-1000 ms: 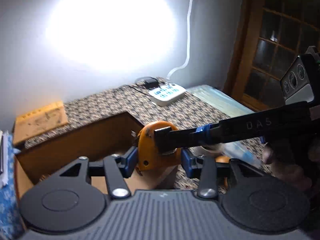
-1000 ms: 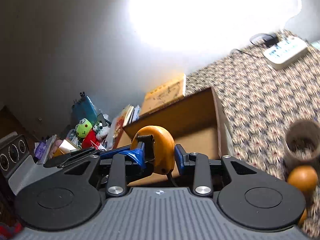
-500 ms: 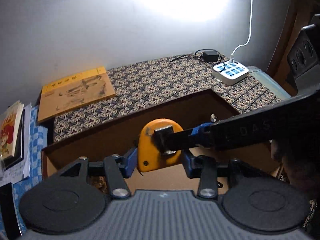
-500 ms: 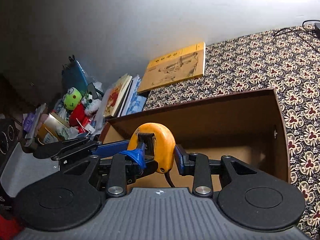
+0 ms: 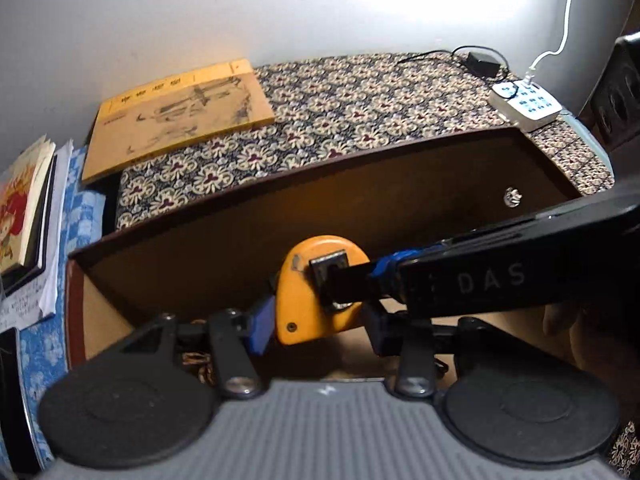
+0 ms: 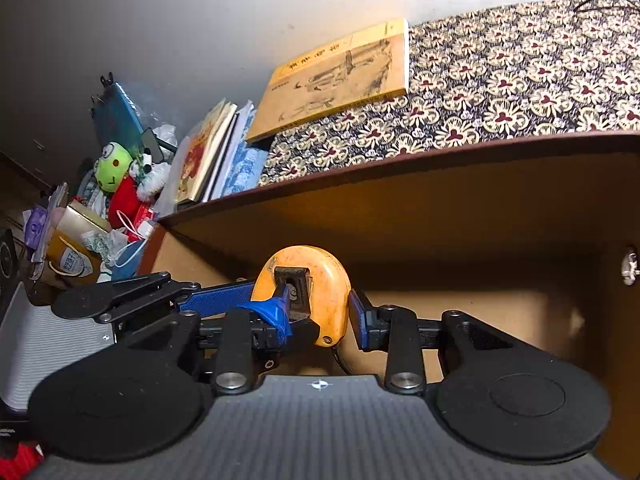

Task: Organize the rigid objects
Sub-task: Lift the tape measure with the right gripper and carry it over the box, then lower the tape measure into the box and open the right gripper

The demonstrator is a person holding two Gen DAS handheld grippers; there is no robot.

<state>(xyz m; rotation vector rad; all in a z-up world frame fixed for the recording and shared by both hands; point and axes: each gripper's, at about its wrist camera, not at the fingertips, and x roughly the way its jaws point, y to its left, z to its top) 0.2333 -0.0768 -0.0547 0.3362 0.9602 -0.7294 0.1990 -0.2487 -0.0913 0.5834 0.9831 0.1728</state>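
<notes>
An orange tape measure (image 5: 316, 292) hangs over the open brown drawer (image 5: 280, 184), low in front of its back wall. My left gripper (image 5: 318, 328) is shut on it, a blue pad on each side. The right gripper's long black finger (image 5: 480, 284) comes in from the right and presses on the tape measure's black clip. In the right wrist view the tape measure (image 6: 308, 292) sits between the pads of my right gripper (image 6: 318, 320), also shut on it. There the left gripper's blue finger (image 6: 216, 302) reaches in from the left. The drawer's floor beneath is mostly hidden.
A yellow book (image 5: 176, 116) lies on the patterned cloth (image 5: 360, 108) behind the drawer, and a white power strip (image 5: 524, 106) lies at the far right. Books and plush toys (image 6: 116, 172) crowd the left. A screw (image 6: 628, 268) sticks through the drawer's right wall.
Both grippers moved together with the tape measure, from beside the drawer's corner to over its inside, tilting downward. The grip on it has not changed.
</notes>
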